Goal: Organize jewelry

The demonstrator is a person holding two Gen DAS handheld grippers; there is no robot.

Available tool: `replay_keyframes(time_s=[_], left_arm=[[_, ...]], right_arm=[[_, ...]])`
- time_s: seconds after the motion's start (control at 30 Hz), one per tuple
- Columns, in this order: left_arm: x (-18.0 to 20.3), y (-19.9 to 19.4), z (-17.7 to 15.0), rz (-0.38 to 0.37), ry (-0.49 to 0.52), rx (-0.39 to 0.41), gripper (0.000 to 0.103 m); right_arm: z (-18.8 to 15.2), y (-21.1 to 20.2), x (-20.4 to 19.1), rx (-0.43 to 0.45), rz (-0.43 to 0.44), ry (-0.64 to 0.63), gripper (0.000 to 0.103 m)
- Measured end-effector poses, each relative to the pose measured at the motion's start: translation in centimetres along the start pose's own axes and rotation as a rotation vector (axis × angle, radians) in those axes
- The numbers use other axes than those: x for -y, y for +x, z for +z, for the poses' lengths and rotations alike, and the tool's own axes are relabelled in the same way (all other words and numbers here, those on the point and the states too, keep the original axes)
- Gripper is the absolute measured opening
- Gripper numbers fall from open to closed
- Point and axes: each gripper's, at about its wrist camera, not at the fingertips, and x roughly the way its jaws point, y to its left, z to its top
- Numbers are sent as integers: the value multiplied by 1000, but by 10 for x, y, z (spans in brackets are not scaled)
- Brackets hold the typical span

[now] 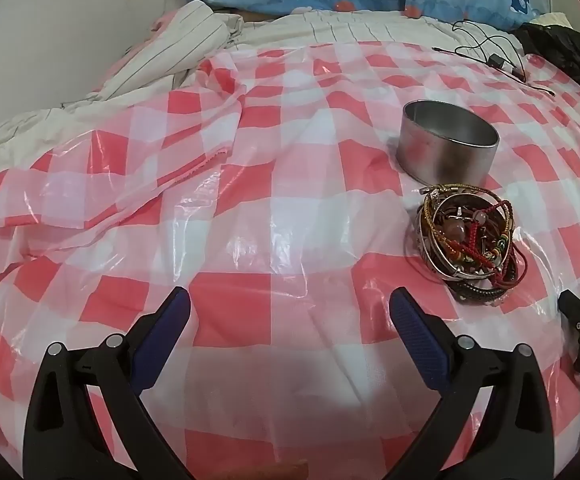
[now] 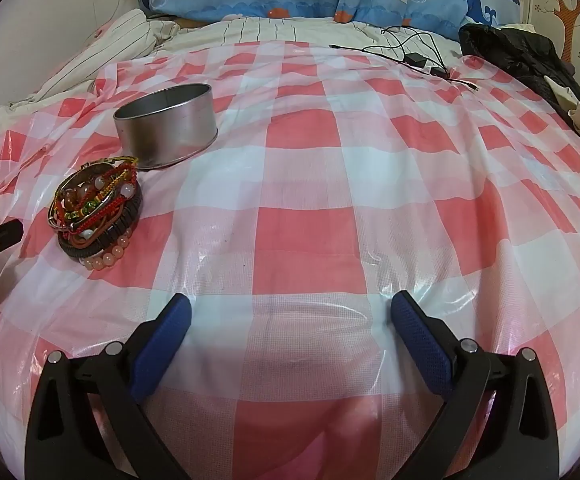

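Left wrist view: your left tongs (image 1: 290, 304) and right tongs (image 2: 290, 308) gape, holding nothing; tangled pile of beaded and corded bracelets (image 1: 470, 236) lies just beside round silver metal tin (image 1: 448, 140).

— Is the light good?
— Even and soft; white glare lies on the plastic checked cloth (image 1: 250, 208) in front of the metal tin (image 1: 448, 140).
— And the edges?
— Strongly curved by fisheye, dark corners; the centre stays sharp.

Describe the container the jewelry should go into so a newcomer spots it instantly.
On the red-and-white checked plastic sheet covering the bed, find the bracelet pile. Just behind it stands a round metal tin, open-topped and lidless. It is the only plain silver item there.
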Motion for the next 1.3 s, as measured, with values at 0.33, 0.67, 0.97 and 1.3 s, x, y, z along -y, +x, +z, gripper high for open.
replay_keyframes(time_s=[0.33, 0.67, 0.97, 1.3], left_arm=[[3, -3, -3, 1, 6, 0, 96], [1, 1, -2, 1, 7, -4, 96], [1, 3, 0, 4, 7, -3, 96], [2, 4, -1, 4, 8, -3, 96]], right_arm=[[0, 0, 0, 0, 0, 0, 96], [0, 0, 0, 0, -1, -1, 96], [0, 0, 0, 0, -1, -1, 96], [0, 0, 0, 0, -2, -1, 96]])
